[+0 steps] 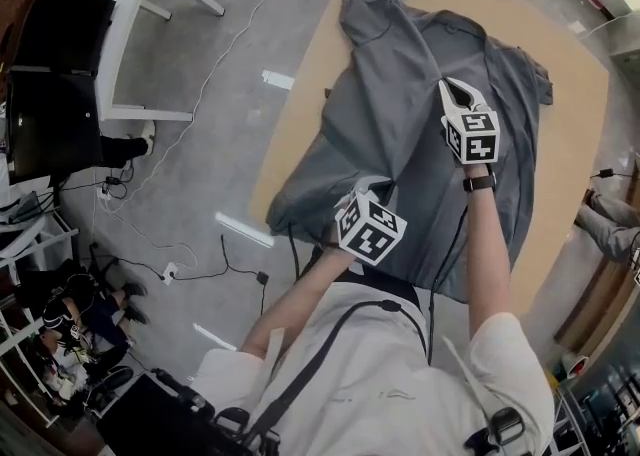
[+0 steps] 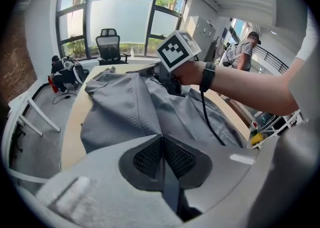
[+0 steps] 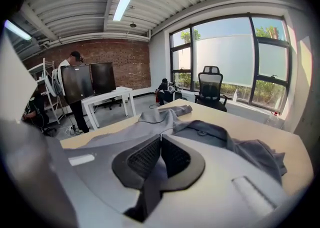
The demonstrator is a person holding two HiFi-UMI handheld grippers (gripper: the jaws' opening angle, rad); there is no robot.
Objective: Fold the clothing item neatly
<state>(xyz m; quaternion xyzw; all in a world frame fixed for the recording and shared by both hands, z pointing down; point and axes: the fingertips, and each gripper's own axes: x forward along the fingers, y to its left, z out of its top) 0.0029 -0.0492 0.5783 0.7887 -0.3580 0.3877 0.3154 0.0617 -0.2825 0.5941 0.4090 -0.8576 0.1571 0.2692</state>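
The left gripper (image 2: 161,137) has its jaws pressed together. Its black, mesh-textured pads (image 2: 147,157) pinch a thin band of grey cloth that runs down between them. The right gripper (image 3: 161,136) is closed the same way, with a strip of the same cloth caught between its honeycomb pads (image 3: 142,159). Both grippers have smooth, matte grey shells, and each carries a white cube with black square markers (image 1: 371,230).

The cloth is a grey collared shirt (image 1: 420,74) of soft, finely ribbed weave. It is spread along the tan, flat-topped rectangular table (image 1: 572,134), with its near side lifted into loose ridges under the two grips. One corner sags over the table's left edge, and a crumpled sleeve reaches toward the table's far end. The folded collar has a small round button.

Left of the table, a white, straight-legged desk (image 1: 130,4) stands on the speckled grey floor (image 1: 210,114). Beyond the table's far end a black mesh-backed office chair (image 3: 210,79) faces tall windows. A red brick wall (image 3: 117,52) stands behind the desk.
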